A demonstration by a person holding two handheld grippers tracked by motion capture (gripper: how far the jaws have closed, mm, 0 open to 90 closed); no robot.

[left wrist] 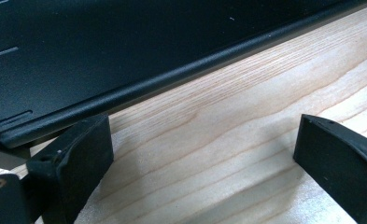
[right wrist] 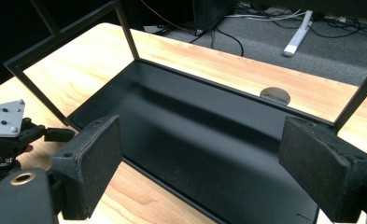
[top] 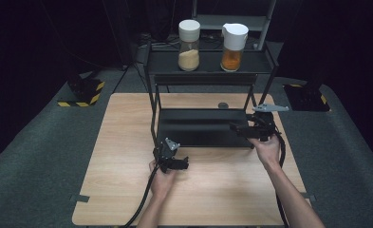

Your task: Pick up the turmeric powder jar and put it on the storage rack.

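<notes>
A: Entry, hand poses. Left gripper lies low over the table, just off the front left corner of the black rack. The left hand grips it from behind, forearm coming in from the near edge. Jaws point toward the rack's bottom shelf.

B: Jaw state, left?

A: Apart, bare wood between the pads in the left gripper view, nothing clamped. The shelf's front lip runs just beyond them, not touching.

B: Right side?

A: Right gripper is held at the rack's right end, over the bottom shelf, jaws turned leftward. Right hand behind it. Jaws well apart, nothing between them.

B: Free room?

A: The bottom shelf is bare. Thin uprights frame it at the corners. On the top shelf stand two jars, one with pale grains, one with orange contents, well apart from both grippers. A small round disc lies on the wood behind the rack.
</notes>
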